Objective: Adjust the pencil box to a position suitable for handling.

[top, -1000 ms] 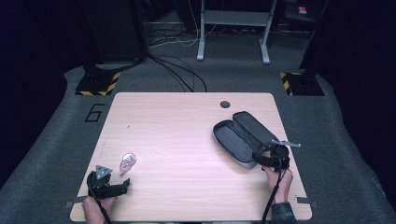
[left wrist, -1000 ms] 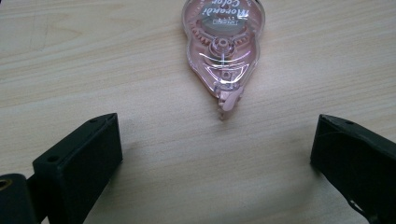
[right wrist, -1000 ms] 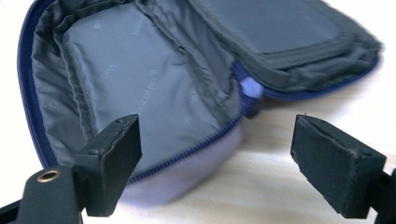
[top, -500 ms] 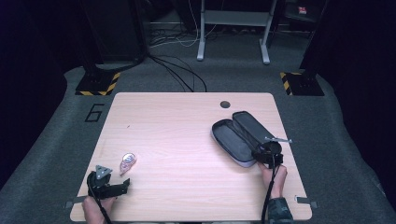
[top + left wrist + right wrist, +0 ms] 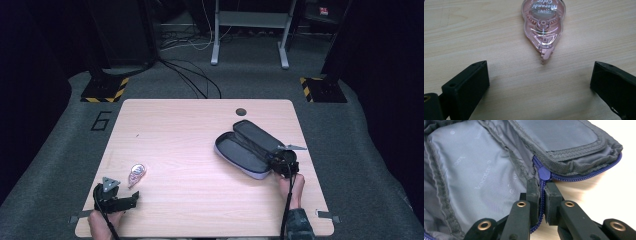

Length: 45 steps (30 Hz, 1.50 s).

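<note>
An open grey pencil case point(image 5: 252, 147) with a blue zipper lies at the table's right side. My right gripper point(image 5: 281, 162) sits at its near end. Its jaws have just been closing and now pinch the case's zippered rim point(image 5: 537, 202) between the pads, with the grey lining point(image 5: 474, 170) spread out to the left. A clear pink correction tape roller point(image 5: 136, 173) lies near the front left. My left gripper point(image 5: 132, 200) rests on the table just below it, open. The roller point(image 5: 543, 27) lies beyond the fingertips, its tip pointing at the gap of the left gripper point(image 5: 539, 82).
The wooden table point(image 5: 190, 150) has a round cable hole point(image 5: 241, 111) near its far edge. On the floor behind are cables, two stands with yellow-black striped bases point(image 5: 105, 90) and a white frame's legs point(image 5: 215, 55).
The right gripper slid a little onto the case's near end and its jaws closed on the zipper rim. The left gripper and the roller stayed put.
</note>
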{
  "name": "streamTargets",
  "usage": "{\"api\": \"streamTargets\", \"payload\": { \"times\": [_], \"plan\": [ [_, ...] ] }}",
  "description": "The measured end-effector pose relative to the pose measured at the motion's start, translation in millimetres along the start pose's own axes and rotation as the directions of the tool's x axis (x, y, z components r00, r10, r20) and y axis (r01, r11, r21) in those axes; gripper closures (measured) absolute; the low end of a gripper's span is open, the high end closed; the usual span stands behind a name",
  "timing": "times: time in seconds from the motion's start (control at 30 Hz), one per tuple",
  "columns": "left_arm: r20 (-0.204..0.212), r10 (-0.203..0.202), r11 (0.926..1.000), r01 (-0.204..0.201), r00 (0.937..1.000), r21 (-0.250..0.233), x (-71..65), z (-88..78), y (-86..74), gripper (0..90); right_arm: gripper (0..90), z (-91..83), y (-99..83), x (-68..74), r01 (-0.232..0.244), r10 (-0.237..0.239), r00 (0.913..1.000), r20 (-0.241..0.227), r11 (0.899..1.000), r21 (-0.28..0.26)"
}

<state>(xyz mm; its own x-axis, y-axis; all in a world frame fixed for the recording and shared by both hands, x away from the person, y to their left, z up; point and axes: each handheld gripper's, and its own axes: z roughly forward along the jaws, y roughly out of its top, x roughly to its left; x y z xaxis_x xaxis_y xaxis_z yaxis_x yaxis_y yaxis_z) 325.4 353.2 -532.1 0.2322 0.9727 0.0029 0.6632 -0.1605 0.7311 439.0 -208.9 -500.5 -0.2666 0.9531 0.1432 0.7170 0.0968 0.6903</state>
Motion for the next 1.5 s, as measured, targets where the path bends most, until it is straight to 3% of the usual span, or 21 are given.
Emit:
{"api": "streamTargets", "payload": {
  "times": [0.17, 0.3, 0.47, 0.57, 0.67, 0.83, 1.13, 1.17, 1.3, 1.43, 1.5],
  "plan": [
    [0.000, -0.002, 1.0000, 0.002, 1.0000, 0.000, -0.2, 0.0, -0.1, 2.0, 84.5, 5.8, 3.0, 8.8, 0.063, -0.063, 0.9961, -0.061, 0.998, 0.003],
    [0.001, -0.003, 1.0000, 0.003, 1.0000, -0.001, -0.2, 0.1, -0.1, 2.0, 84.6, 10.3, 5.8, 12.9, 0.123, -0.123, 0.9874, -0.100, 0.992, -0.005],
    [-0.001, 0.001, 1.0000, -0.001, 1.0000, 0.000, 0.0, 0.0, 0.0, 2.1, 84.5, 13.0, 9.4, 16.7, 0.140, -0.138, 0.9801, -0.143, 0.990, 0.002],
    [0.000, 0.000, 1.0000, 0.000, 1.0000, -0.002, -0.1, 0.1, -0.1, 2.1, 84.5, 15.8, 11.8, 19.3, 0.161, -0.159, 0.9708, -0.179, 0.987, -0.006],
    [0.000, 0.001, 1.0000, -0.001, 1.0000, -0.001, -0.1, 0.1, 0.0, 2.1, 84.5, 17.5, 13.5, 21.8, 0.182, -0.180, 0.9654, -0.189, 0.983, -0.007],
    [0.001, 0.002, 1.0000, -0.002, 1.0000, -0.002, -0.2, 0.1, 0.0, 2.1, 84.5, 22.8, 18.4, 32.2, 0.236, -0.231, 0.9443, -0.234, 0.972, -0.007],
    [0.003, 0.002, 1.0000, -0.002, 1.0000, -0.003, -0.4, 0.2, -0.1, 2.0, 84.3, 36.1, 30.7, 47.6, 0.335, -0.323, 0.8916, -0.317, 0.942, -0.020],
    [0.002, 0.002, 1.0000, -0.002, 1.0000, -0.003, -0.5, 0.2, -0.1, 2.1, 84.2, 37.8, 32.4, 49.8, 0.335, -0.323, 0.8919, -0.317, 0.942, -0.015],
    [0.002, 0.003, 1.0000, -0.003, 1.0000, -0.004, -0.4, 0.2, -0.1, 2.1, 83.5, 46.3, 39.4, 56.6, 0.361, -0.348, 0.8791, -0.325, 0.932, -0.022],
    [0.003, 0.003, 1.0000, -0.003, 1.0000, -0.003, -0.5, 0.3, 0.0, 2.1, 79.9, 52.4, 42.5, 63.5, 0.356, -0.337, 0.8799, -0.335, 0.935, -0.006],
    [0.004, 0.003, 1.0000, -0.003, 1.0000, -0.003, -0.6, 0.3, 0.0, 2.1, 72.0, 53.4, 42.9, 65.4, 0.358, -0.341, 0.8789, -0.333, 0.934, -0.013]
  ]
}}
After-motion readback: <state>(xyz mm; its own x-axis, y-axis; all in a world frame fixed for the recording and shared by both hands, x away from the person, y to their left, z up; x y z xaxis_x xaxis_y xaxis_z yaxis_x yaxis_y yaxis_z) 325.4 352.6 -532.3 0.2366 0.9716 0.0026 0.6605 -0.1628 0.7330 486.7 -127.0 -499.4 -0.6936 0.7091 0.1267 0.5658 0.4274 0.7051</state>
